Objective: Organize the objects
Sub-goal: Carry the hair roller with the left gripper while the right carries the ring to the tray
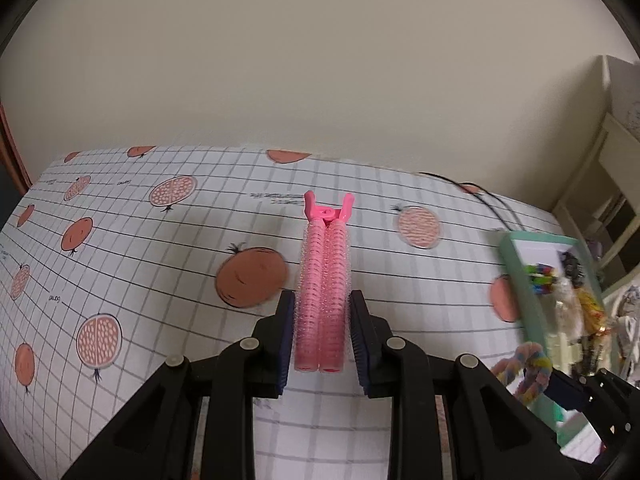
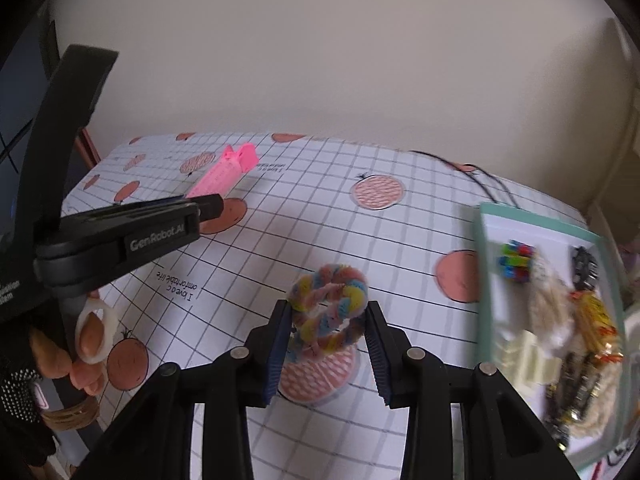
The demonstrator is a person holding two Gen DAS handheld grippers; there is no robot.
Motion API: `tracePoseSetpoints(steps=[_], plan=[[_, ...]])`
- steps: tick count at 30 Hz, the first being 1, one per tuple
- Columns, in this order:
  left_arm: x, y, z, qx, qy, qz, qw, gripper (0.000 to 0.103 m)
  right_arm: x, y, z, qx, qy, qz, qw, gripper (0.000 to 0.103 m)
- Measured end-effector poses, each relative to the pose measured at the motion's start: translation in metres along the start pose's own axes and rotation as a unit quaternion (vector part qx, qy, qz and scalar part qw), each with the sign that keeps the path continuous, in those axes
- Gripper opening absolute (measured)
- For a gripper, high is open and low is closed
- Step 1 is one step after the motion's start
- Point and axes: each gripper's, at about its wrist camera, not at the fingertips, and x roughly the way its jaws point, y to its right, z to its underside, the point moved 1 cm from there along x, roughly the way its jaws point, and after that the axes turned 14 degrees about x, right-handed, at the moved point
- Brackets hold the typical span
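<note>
Left gripper (image 1: pixel 322 340) clamps the pink bristled hair-roller clip (image 1: pixel 323 280); right gripper (image 2: pixel 328 344) clamps the pastel braided scrunchie (image 2: pixel 329 308). The mint-rimmed tray (image 2: pixel 486 280) lies right; the gridded tablecloth (image 2: pixel 312 208) is open ahead.

Pink hair clip (image 1: pixel 322 292); seemingly pastel scrunchie (image 2: pixel 329 310)

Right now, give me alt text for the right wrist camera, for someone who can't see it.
The right gripper clamps a pastel braided hair tie above a tablecloth printed with a grid and fruit. At left, the left gripper holds a pink hair roller clip; at right sits a mint-green tray of small accessories.
</note>
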Motion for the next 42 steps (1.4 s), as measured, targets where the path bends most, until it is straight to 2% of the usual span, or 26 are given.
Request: tracePoseSetpoints(steps=[11, 19, 30, 42], plan=[[-0.057, 0.074, -0.001, 0.034, 0.012, 0.011, 0.9993, 0.028, -0.063, 0.05, 0.008, 0.028, 0.022, 0.023, 0.999, 0.04], [-0.079, 0.113, 0.01, 0.041, 0.011, 0.02, 0.9989, 0.028, -0.096, 0.081, 0.016, 0.036, 0.034, 0.046, 0.998, 0.04], [-0.083, 0.162, 0.018, 0.056, 0.006, 0.032, 0.9979, 0.028, -0.116, 0.117, 0.019, 0.05, 0.044, 0.056, 0.996, 0.04], [-0.071, 0.217, 0.023, 0.074, -0.004, 0.063, 0.9953, 0.028, -0.105, 0.167, 0.022, 0.084, 0.029, 0.078, 0.993, 0.04]])
